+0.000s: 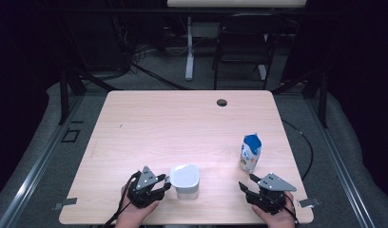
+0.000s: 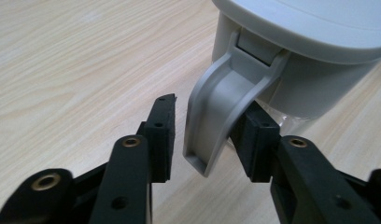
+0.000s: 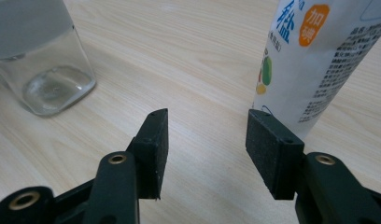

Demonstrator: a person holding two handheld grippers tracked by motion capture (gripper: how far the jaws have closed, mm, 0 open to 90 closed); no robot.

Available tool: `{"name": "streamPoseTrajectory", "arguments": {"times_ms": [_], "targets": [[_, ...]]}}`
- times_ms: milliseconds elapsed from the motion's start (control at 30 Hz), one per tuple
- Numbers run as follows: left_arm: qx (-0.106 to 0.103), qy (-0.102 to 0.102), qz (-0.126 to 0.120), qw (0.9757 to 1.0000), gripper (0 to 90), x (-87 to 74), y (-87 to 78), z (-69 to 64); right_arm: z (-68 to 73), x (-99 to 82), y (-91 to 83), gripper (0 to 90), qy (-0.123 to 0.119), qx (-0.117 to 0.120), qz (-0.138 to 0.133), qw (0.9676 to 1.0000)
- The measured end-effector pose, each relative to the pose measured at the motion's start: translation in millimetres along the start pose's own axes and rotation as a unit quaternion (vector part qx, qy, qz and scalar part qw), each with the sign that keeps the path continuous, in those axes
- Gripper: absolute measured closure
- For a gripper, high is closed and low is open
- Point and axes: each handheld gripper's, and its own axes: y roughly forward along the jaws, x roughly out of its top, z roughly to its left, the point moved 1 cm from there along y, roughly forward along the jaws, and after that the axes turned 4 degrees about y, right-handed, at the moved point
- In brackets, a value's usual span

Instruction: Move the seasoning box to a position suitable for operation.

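Observation:
A clear container with a white lid stands near the table's front edge; its grey handle curves down from the lid. My left gripper is open around that handle, with the handle between the jaws and a visible gap at the left pad. A white and blue printed bag stands upright at the right. Just in front of the bag my right gripper stands open, and only bare wood lies between its pads.
The light wooden table has a round cable hole near its far edge. The container's clear lower body stands at the far left of the right gripper view. A dark chair and a white table leg stand beyond the table.

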Motion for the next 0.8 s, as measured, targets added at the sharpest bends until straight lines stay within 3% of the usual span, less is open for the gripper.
{"name": "streamPoseTrajectory", "arguments": {"times_ms": [233, 433, 600, 800], "targets": [[0.001, -0.001, -0.004, 1.0000, 58.7, 1.3, -13.2, -1.4, 5.7, 8.5, -1.9, 44.8, 0.003, 0.013, 0.000, 0.9999], [-0.007, -0.006, -0.011, 0.9999, 58.5, 3.9, -24.1, 0.6, 22.2, 21.8, 1.9, 43.6, -0.008, 0.032, 0.006, 0.9994], [-0.006, -0.030, -0.029, 0.9991, 55.9, 6.0, -31.5, 11.6, 33.6, 37.2, 11.1, 43.8, -0.010, 0.047, 0.010, 0.9988], [0.001, -0.042, -0.044, 0.9982, 51.9, 11.0, -36.8, 21.8, 43.8, 55.8, 23.4, 48.6, -0.027, 0.067, 0.031, 0.9969]]}}
